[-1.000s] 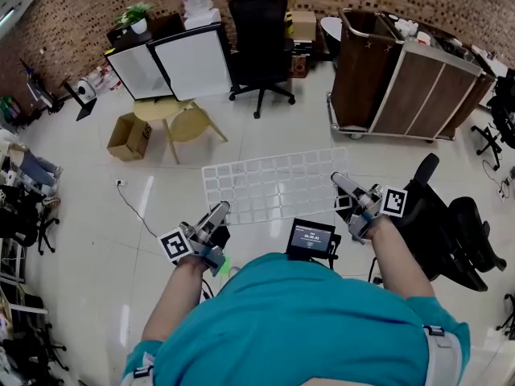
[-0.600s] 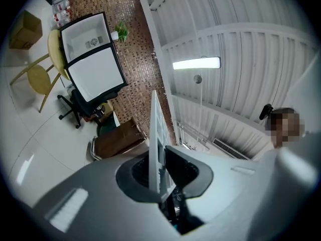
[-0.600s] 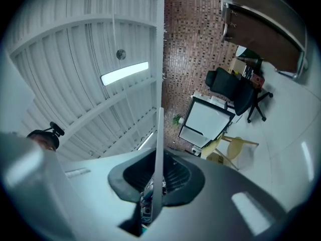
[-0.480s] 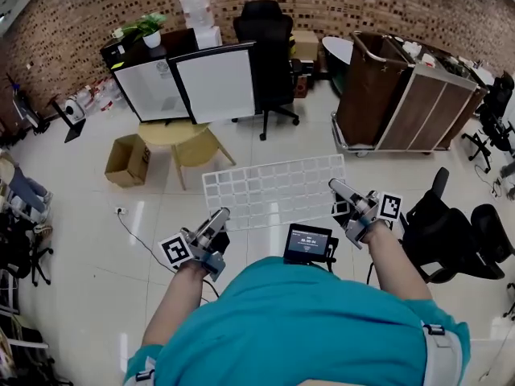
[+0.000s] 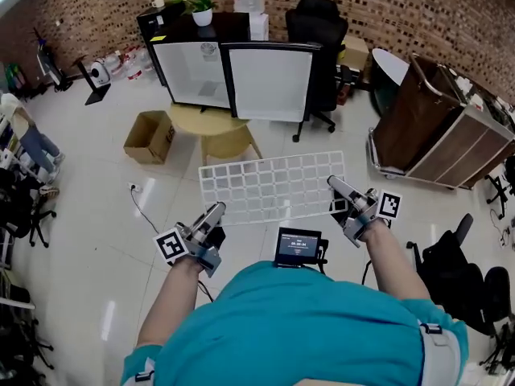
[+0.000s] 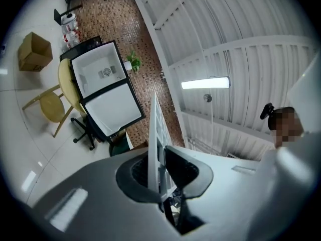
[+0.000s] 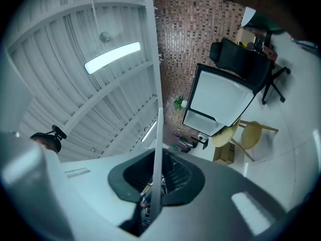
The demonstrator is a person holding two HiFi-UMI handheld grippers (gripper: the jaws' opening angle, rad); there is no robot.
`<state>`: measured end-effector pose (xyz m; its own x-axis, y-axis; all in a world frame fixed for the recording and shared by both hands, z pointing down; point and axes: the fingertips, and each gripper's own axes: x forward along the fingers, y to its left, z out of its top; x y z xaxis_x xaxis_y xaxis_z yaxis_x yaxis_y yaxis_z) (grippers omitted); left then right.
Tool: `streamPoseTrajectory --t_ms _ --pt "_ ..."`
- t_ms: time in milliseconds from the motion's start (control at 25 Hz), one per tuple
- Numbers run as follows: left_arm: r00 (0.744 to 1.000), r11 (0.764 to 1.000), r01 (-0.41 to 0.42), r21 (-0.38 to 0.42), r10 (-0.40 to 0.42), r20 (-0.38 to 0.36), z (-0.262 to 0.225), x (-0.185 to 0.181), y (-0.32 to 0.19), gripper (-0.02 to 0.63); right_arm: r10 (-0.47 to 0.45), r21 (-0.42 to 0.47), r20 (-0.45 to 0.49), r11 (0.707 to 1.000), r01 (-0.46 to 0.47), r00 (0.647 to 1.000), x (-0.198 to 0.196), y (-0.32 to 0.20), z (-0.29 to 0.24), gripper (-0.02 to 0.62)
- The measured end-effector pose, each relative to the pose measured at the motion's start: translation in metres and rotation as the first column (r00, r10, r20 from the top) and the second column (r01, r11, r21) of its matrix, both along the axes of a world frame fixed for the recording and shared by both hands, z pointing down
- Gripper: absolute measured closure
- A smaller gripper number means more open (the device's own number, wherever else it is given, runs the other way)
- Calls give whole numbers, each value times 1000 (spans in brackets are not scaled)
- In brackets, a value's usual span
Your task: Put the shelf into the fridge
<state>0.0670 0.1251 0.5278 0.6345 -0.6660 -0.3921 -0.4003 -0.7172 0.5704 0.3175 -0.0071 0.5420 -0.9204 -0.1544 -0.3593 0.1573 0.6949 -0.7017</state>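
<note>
The fridge (image 5: 195, 72) stands open ahead, its door (image 5: 269, 83) swung to the right. I'm carrying the shelf (image 5: 273, 185) flat in the air in front of it. The left gripper (image 5: 216, 212) is clamped on its near left corner and the right gripper (image 5: 336, 186) on its right edge. I'd hold it level and square it to the opening. The yellow chair (image 5: 217, 131) blocks the approach, with a box (image 5: 150, 137) to its left.
</note>
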Motion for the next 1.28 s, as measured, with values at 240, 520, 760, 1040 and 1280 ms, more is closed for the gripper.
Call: streamPoseTrajectory --t_ms 240,520,760,1040,1280 --pt "987 986 162 25 -163 13 16 -54 -26 565 -166 37 14 986 165 986 -78 -61 16 565" --pt "949 949 315 29 -315 -19 26 -124 -74 565 -305 82 -11 949 304 952 -174 -138 5 563" --pt "945 945 327 13 -327 -29 30 -208 -108 566 -319 62 -40 945 321 947 -262 -178 18 563" --pt "979 979 201 -11 -201 -6 44 -319 -172 566 -177 12 -22 984 178 984 -352 -222 41 563" --pt "992 991 127 -48 -127 16 3 -360 -264 565 -80 -59 -41 995 78 996 -375 -292 27 565"
